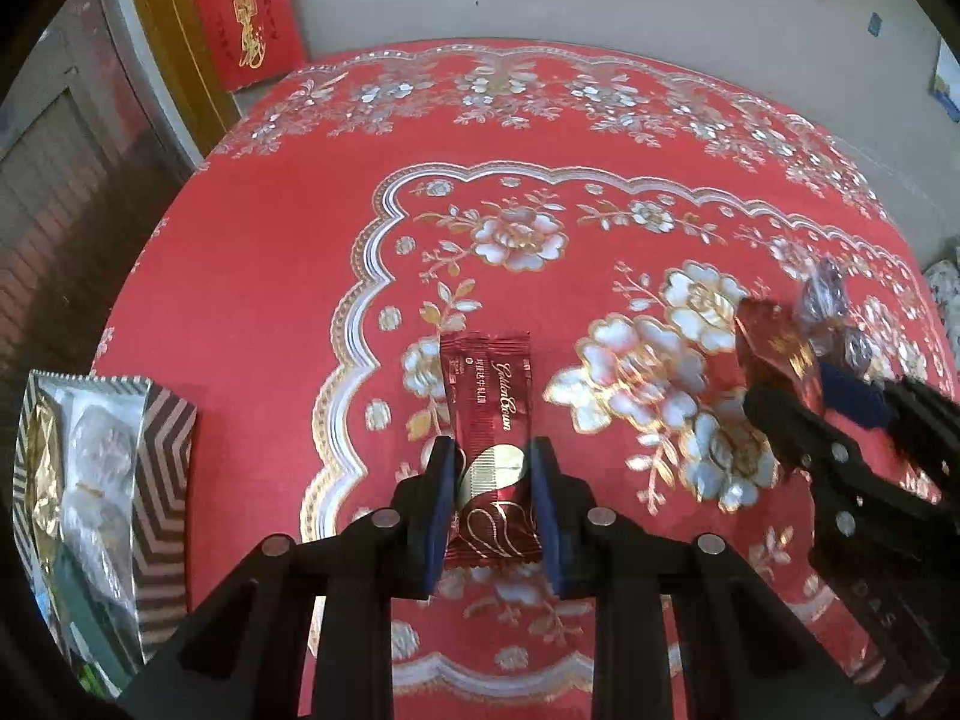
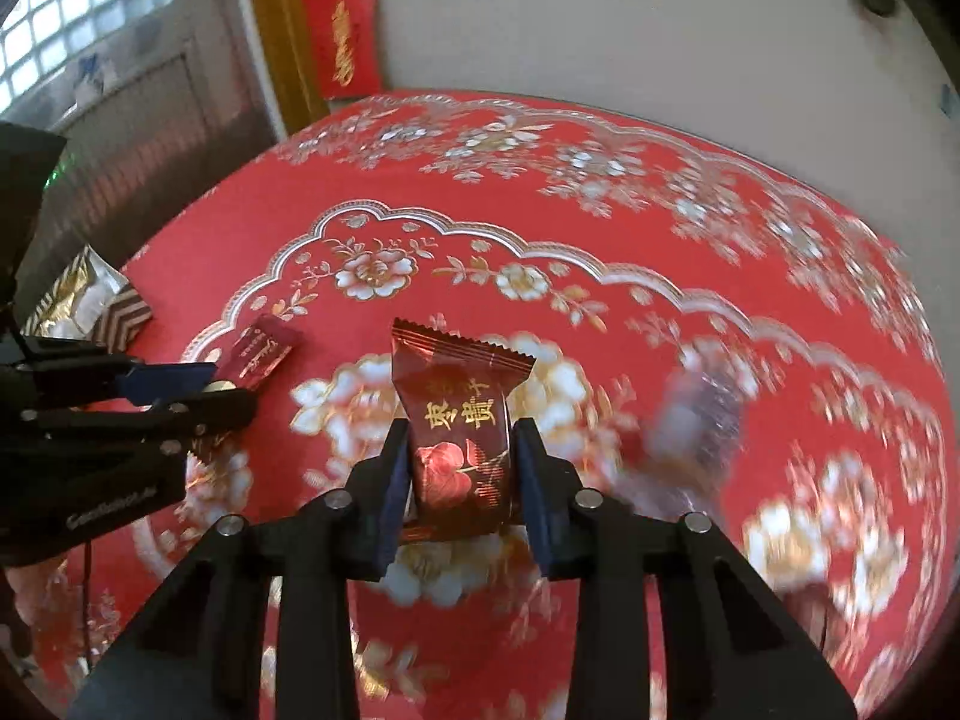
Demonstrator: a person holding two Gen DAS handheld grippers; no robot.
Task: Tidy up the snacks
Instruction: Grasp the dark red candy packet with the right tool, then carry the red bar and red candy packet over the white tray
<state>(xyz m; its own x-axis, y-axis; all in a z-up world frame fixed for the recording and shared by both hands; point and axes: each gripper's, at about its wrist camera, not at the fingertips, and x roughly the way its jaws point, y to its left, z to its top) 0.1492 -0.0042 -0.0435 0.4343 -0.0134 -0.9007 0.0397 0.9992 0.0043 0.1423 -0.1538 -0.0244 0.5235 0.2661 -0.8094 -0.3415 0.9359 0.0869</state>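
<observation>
My left gripper [image 1: 491,462] is shut on the near half of a dark red Golden Crown bar [image 1: 486,384], whose far end points away over the red flowered tablecloth [image 1: 240,300]. The right wrist view shows this gripper [image 2: 231,387] at the left, with the bar [image 2: 261,351] sticking out of it. My right gripper [image 2: 459,438] is shut on a red snack packet with gold characters [image 2: 459,414], held upright above the cloth [image 2: 600,228]. From the left wrist, the right gripper [image 1: 816,402] and its packet [image 1: 780,348] are at the right edge.
A brown-striped packet with silver and gold foil [image 1: 102,480] lies at the table's left edge, also visible from the right wrist [image 2: 90,300]. Clear-wrapped candies [image 1: 828,306] lie at the right, a blur [image 2: 699,414] beside my right gripper. A wall with a red hanging [image 1: 246,18] stands behind the table.
</observation>
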